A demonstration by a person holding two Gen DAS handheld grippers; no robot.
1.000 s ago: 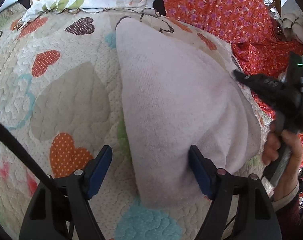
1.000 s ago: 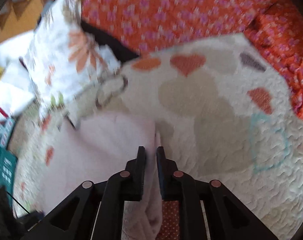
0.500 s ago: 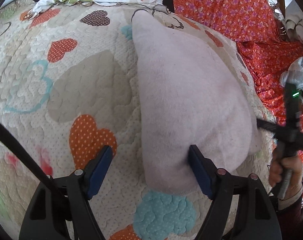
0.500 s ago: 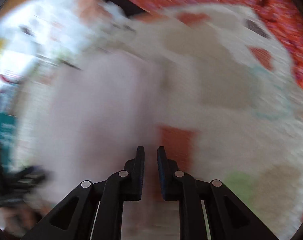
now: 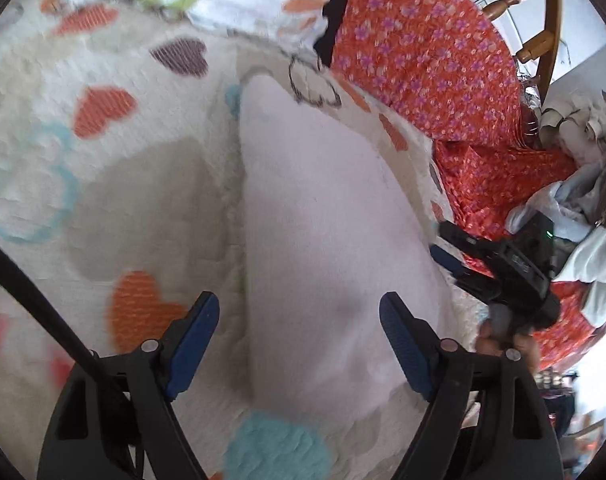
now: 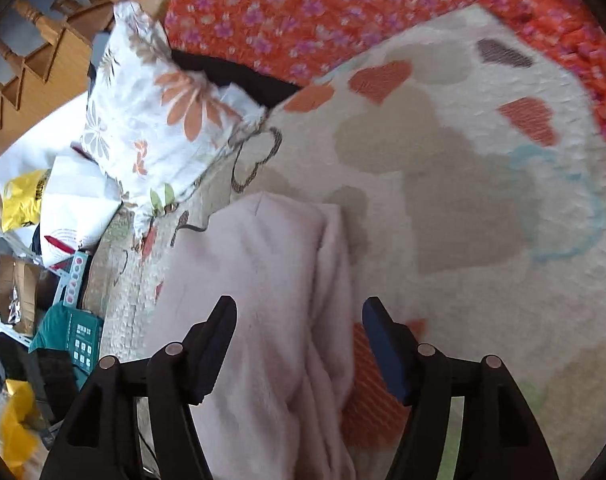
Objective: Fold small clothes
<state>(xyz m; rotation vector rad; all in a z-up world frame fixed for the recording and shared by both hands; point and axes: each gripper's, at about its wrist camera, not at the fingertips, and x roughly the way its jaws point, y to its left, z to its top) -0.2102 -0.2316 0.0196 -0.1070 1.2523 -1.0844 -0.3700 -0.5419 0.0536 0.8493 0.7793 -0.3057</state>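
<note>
Both hand-held grippers, left (image 5: 299, 344) and right (image 6: 299, 350), gape empty over soft, limp pink cloth (image 5: 323, 216); pinch its edge.

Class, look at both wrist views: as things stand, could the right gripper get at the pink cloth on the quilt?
Probably yes. The right gripper is open, hovering directly over the pink cloth, whose layered edge lies between its fingers. Nothing lies between them; the left gripper, also open, works the other side.

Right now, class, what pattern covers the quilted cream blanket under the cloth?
Multicoloured hearts on the quilted cream blanket; clearest in the right wrist view.
</note>
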